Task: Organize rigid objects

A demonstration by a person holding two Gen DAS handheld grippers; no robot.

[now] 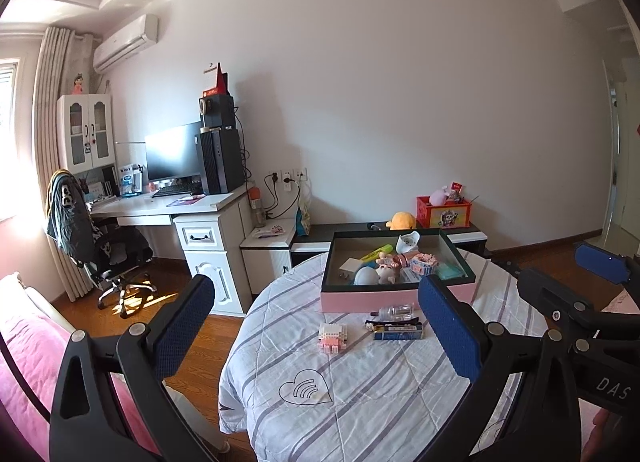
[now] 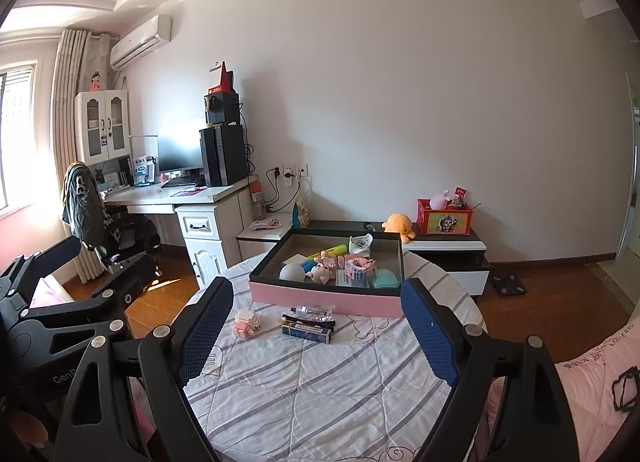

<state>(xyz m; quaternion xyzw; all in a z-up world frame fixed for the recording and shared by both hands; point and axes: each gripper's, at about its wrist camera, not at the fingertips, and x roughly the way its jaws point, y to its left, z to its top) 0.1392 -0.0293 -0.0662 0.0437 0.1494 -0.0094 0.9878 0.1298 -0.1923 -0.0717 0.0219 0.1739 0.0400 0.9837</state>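
A pink-sided box (image 1: 368,299) (image 2: 320,298) with a dark rim stands at the far side of a round table covered by a striped quilt (image 1: 360,382) (image 2: 304,382); several small toys lie inside it. In front of it lie a pink-and-white block toy (image 1: 332,338) (image 2: 247,322), a small clear bottle (image 1: 396,310) (image 2: 314,312) and a blue-and-yellow box (image 1: 398,332) (image 2: 306,332). My left gripper (image 1: 316,326) is open above the near table, nothing between its blue pads. My right gripper (image 2: 316,338) is open too, and empty. Each gripper shows at the edge of the other's view.
A white desk (image 1: 172,205) with monitor, computer tower and office chair (image 1: 108,250) stands at the left wall. A low dark cabinet (image 1: 472,232) behind the table carries a red box and a yellow plush. Wooden floor surrounds the table; pink bedding lies on both sides.
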